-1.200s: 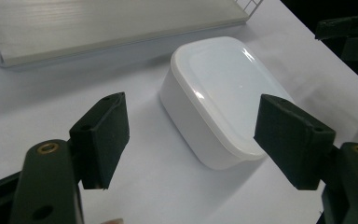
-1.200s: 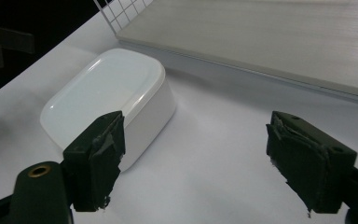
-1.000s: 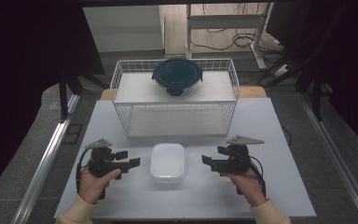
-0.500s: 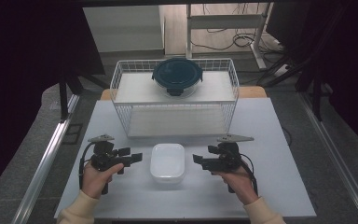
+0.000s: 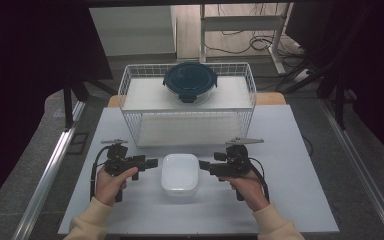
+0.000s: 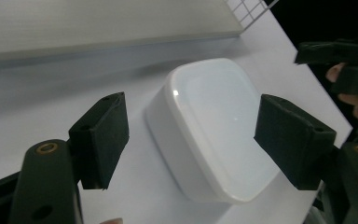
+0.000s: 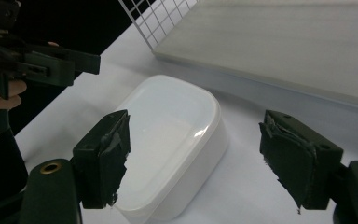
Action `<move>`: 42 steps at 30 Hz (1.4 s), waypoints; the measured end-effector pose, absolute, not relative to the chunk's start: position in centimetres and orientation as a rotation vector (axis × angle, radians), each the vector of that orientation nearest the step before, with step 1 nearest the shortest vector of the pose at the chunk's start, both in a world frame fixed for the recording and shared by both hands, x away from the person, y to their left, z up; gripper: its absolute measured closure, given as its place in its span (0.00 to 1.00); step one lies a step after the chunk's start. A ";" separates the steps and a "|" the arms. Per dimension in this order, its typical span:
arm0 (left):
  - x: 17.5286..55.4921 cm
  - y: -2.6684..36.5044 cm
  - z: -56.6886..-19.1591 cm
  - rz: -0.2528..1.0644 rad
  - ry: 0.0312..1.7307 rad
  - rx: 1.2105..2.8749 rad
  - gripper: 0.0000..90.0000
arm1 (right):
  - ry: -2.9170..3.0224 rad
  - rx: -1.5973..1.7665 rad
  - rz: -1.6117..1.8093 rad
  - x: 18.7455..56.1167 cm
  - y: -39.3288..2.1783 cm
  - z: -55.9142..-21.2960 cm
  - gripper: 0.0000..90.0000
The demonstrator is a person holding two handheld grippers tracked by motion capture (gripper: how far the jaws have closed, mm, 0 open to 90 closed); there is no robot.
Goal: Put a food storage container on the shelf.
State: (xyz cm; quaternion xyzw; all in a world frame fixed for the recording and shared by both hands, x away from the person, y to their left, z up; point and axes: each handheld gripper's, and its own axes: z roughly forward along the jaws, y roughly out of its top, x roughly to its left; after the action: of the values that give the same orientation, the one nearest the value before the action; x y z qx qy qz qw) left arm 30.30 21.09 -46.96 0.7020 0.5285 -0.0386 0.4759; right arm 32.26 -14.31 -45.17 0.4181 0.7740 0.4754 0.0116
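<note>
A white dish (image 5: 179,172) sits on the near middle of the desk (image 5: 300,150), just in front of a wire basket (image 5: 130,90) that holds a dark round lidded container (image 5: 190,81). The left tongs (image 5: 152,163) and right tongs (image 5: 203,165) flank it, both spread and pinching nothing. Both have come inward since a second ago, the right jaws narrowing slightly.

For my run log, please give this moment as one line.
left gripper: open, beside white container | right gripper: open, jaws closing slightly, opposite side | container: untouched on table
</note>
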 end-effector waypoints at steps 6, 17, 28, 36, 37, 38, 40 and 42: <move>31.0 20.6 -47.6 -0.154 1.281 1.718 0.29 | 2.436 1.349 1.481 32.7 -13.7 -46.1 0.28; 30.9 20.1 -49.3 -0.233 1.287 1.735 0.30 | 2.513 1.408 1.469 33.1 -12.5 -48.2 0.35; 31.0 19.6 -50.2 -0.295 1.291 1.731 0.34 | 2.539 1.462 1.488 33.4 -12.1 -49.2 0.40; 31.2 19.7 -50.9 -0.354 1.300 1.690 0.42 | 2.533 1.539 1.526 33.7 -12.3 -49.6 0.47; 31.2 19.7 -50.9 -0.354 1.300 1.690 0.42 | 2.533 1.539 1.526 33.7 -12.3 -49.6 0.47; 31.2 19.7 -51.1 -0.370 1.298 1.681 0.43 | 2.537 1.551 1.532 33.8 -12.4 -49.6 0.48; 31.2 19.8 -51.3 -0.381 1.301 1.665 0.46 | 2.550 1.560 1.524 33.8 -12.3 -49.8 0.49; 31.2 19.9 -51.4 -0.409 1.295 1.649 0.50 | 2.558 1.575 1.521 33.8 -12.2 -50.0 0.51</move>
State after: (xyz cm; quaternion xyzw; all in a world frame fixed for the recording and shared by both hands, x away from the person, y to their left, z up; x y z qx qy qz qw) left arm 31.25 19.87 -51.41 0.6764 0.5312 -0.1678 0.4818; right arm 33.84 -12.24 -50.03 0.4648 0.7549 0.4489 -0.1123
